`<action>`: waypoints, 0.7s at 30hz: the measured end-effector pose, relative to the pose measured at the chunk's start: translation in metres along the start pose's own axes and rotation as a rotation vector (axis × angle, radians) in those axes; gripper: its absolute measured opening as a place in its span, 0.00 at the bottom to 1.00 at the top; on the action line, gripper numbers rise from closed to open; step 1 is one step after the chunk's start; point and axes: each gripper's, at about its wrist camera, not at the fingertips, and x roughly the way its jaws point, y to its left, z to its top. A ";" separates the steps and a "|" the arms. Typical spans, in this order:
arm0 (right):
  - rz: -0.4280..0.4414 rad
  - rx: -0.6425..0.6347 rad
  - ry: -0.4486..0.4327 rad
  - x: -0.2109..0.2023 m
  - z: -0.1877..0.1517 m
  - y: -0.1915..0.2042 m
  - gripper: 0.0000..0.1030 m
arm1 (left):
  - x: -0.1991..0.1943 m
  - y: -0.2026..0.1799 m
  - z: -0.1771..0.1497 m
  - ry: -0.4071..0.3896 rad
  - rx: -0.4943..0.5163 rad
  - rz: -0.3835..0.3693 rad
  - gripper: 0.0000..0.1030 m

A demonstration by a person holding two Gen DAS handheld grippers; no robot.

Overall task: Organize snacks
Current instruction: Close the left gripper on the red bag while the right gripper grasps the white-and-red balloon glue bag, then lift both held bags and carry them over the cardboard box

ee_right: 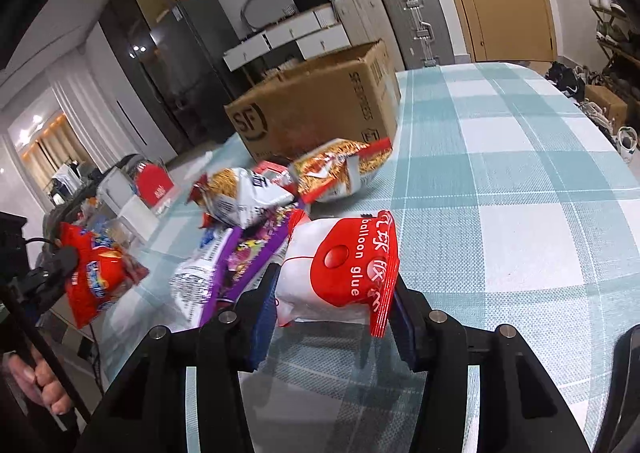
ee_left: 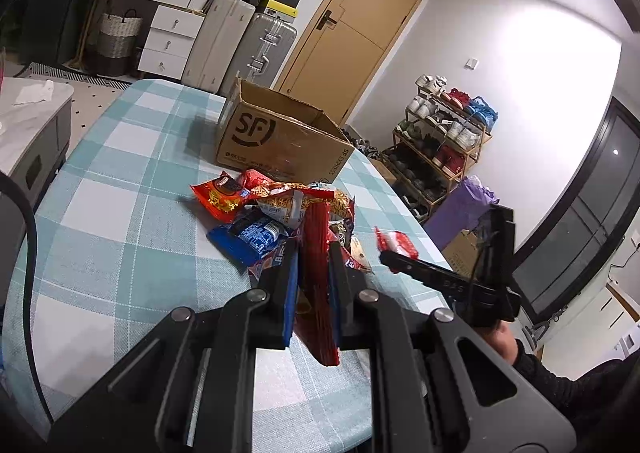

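My left gripper [ee_left: 314, 253] is shut on a red snack packet [ee_left: 318, 285], held edge-on above the table. The same packet shows in the right wrist view [ee_right: 94, 273]. My right gripper [ee_right: 336, 281] is shut on a red and white "balloon glue" packet [ee_right: 344, 265], also seen in the left wrist view [ee_left: 394, 243]. A pile of snack packets [ee_left: 264, 213] lies on the checked tablecloth, and shows in the right wrist view [ee_right: 280, 189]. An open SF cardboard box [ee_left: 280, 137] stands behind the pile, also in the right wrist view [ee_right: 320, 105].
The table with teal checked cloth [ee_left: 120, 193] extends to the left of the pile. A shoe rack [ee_left: 444, 141] and purple bag [ee_left: 464, 209] stand right of the table. Suitcases [ee_left: 256, 49], drawers [ee_left: 168, 33] and a door [ee_left: 352, 25] line the far wall.
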 end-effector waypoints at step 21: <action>0.100 -0.080 -0.083 -0.047 0.037 0.040 0.49 | 0.021 -0.035 0.066 -0.072 0.178 0.119 0.09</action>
